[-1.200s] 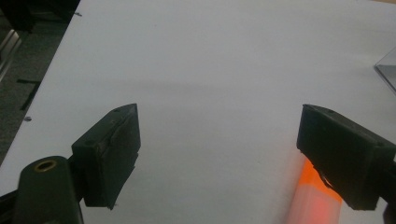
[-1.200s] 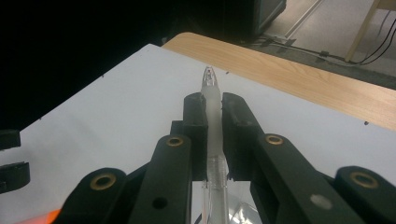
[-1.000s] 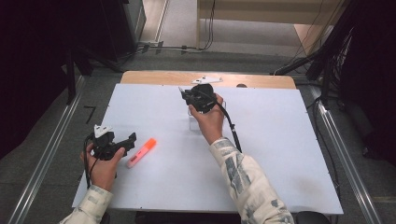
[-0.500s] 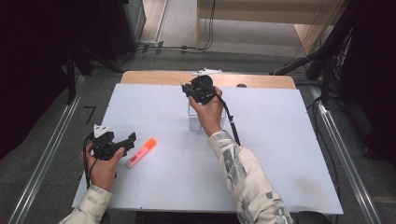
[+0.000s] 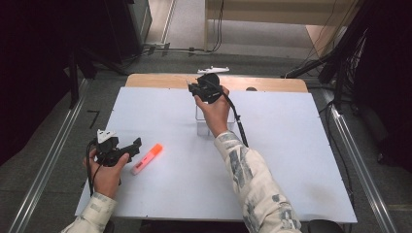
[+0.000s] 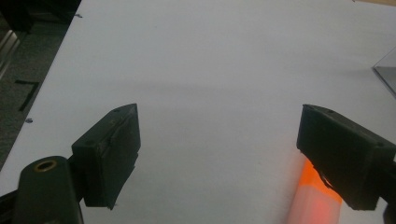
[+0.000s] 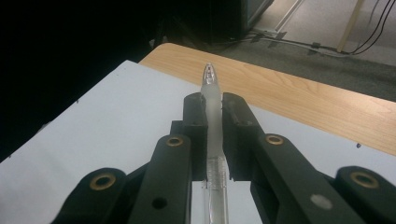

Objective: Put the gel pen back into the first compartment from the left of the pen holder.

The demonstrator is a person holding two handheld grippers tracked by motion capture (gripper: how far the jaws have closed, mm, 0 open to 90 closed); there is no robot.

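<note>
The right hand-held gripper [image 7: 214,116] squeezes a clear pen [image 7: 212,100] above the box [image 5: 201,127], while the left hand-held gripper [image 6: 219,140] waits wide open by the orange marker [image 5: 146,158].

Overhead view, two close tool-mounted cameras

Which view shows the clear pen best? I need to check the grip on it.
The right gripper view: the clear pen runs between the right gripper jaws, clamped. In the high view the hand hides it; the left gripper view looks elsewhere.

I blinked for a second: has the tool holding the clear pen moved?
Yes. The right tool with the pen moved farther away, toward the wooden edge.
</note>
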